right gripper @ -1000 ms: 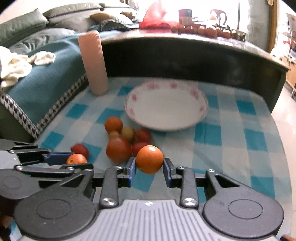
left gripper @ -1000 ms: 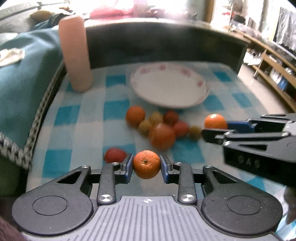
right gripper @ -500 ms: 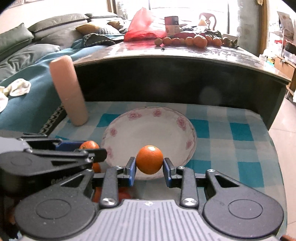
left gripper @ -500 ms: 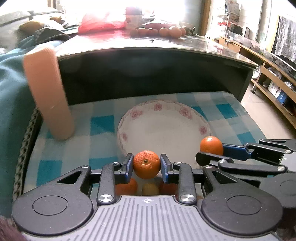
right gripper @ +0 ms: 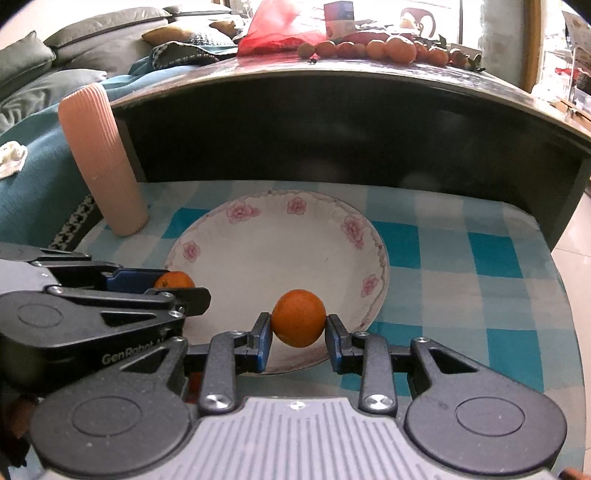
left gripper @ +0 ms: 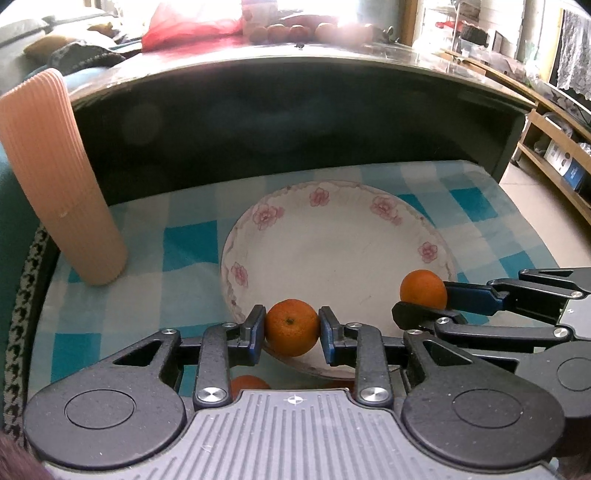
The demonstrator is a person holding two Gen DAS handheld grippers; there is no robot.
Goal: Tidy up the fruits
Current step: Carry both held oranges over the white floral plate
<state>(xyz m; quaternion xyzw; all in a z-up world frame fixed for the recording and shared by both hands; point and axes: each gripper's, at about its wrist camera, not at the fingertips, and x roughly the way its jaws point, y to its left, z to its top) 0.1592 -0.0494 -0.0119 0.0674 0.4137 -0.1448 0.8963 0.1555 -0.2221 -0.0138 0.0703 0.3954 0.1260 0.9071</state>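
Observation:
My left gripper (left gripper: 292, 328) is shut on a small orange (left gripper: 292, 327), held over the near rim of the white floral plate (left gripper: 332, 251). The right gripper (right gripper: 298, 323) is shut on another orange (right gripper: 298, 322), over the plate's (right gripper: 258, 251) near edge. In the left wrist view the right gripper (left gripper: 423, 295) comes in from the right with its orange (left gripper: 423, 288). Seen from the right wrist, the left gripper (right gripper: 173, 286) enters from the left with its orange (right gripper: 173, 280). The plate holds no fruit. Loose fruit (left gripper: 247, 382) peeks out under my left gripper.
A ribbed pink cylinder (left gripper: 55, 177) stands left of the plate on the blue-checked cloth (right gripper: 480, 258). A dark curved table edge (right gripper: 332, 118) rises behind the plate, with more fruit and a red bag (right gripper: 288, 33) on top. A teal blanket (right gripper: 29, 177) lies to the left.
Both grippers have moved forward from the fruit pile to the plate, each carrying its orange. The loose fruits have slipped below the grippers, mostly out of view.

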